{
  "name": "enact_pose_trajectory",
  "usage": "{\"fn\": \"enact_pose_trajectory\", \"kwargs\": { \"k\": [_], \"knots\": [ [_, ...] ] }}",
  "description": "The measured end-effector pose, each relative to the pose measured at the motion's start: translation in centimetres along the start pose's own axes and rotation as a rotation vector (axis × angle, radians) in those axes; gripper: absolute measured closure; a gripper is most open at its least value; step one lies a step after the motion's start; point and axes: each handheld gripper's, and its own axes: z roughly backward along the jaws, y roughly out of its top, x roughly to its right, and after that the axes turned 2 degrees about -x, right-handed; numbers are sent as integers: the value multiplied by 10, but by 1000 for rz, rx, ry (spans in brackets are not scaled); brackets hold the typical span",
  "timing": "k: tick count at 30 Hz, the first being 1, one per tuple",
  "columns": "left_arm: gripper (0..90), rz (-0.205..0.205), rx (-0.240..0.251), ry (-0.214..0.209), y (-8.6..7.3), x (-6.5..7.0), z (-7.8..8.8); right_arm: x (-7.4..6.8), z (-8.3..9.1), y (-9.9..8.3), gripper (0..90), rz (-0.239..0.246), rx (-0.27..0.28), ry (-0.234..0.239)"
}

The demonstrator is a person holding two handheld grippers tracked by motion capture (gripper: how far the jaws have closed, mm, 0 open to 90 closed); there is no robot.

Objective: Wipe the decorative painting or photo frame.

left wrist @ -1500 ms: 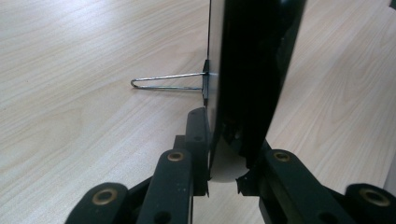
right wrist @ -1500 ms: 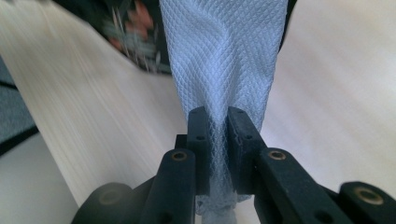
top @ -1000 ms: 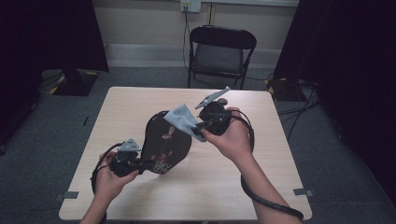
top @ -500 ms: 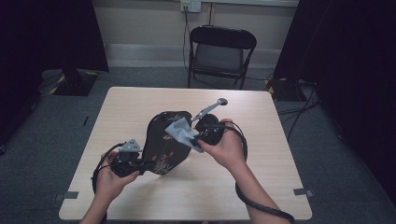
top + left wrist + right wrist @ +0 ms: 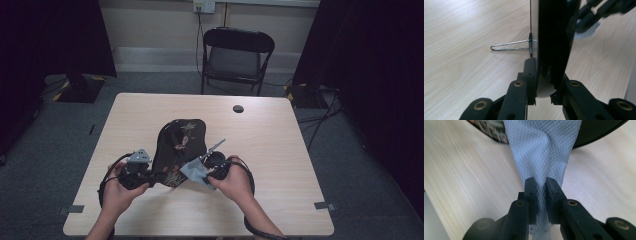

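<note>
A grey-blue wiping cloth is pinched tight between the closed jaws of the right gripper, its crumpled end drawn up against the near edge of a black lacquered tray with a flower pattern. The left gripper is clamped shut on the tray's lower rim, so that the tray is held tilted on edge near the front middle of the table; a thin wire stand is seen folded out from its back, its loop resting on the wood. The step in hand is judged to be the wiping of the tray's patterned face, with the cloth placed at its lower right. For the next move a steady sweep across the face is called for, with the tray kept braced by the left grip. Ample bare tabletop is left to the right and beyond, and the table's edges are well apart from both hands. A folding chair stands past the far side, clear of the work.
</note>
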Motion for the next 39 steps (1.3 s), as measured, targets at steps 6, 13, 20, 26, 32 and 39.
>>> {"fn": "enact_pose_trajectory", "kwargs": {
  "k": [6, 13, 20, 26, 32, 39],
  "knots": [
    [788, 0, 4, -3, 0, -1, 0, 0, -18, -9, 812, 6, -50, 3],
    [787, 7, 10, 2, -1, -1, 0, 2, -14, -18, 812, 10, -50, 0],
    [786, 6, 13, 10, -1, -1, 0, 6, 26, -16, 812, 3, 17, -21],
    [786, 9, 14, 9, -1, -1, 0, 7, 63, -6, 812, 19, 69, -45],
    [786, 6, 10, 9, -1, -1, 0, 3, 114, 22, 813, 55, 143, -85],
    [787, 8, 12, 7, -1, 0, 0, -14, 144, 52, 813, 115, 172, -117]
  ]
}}
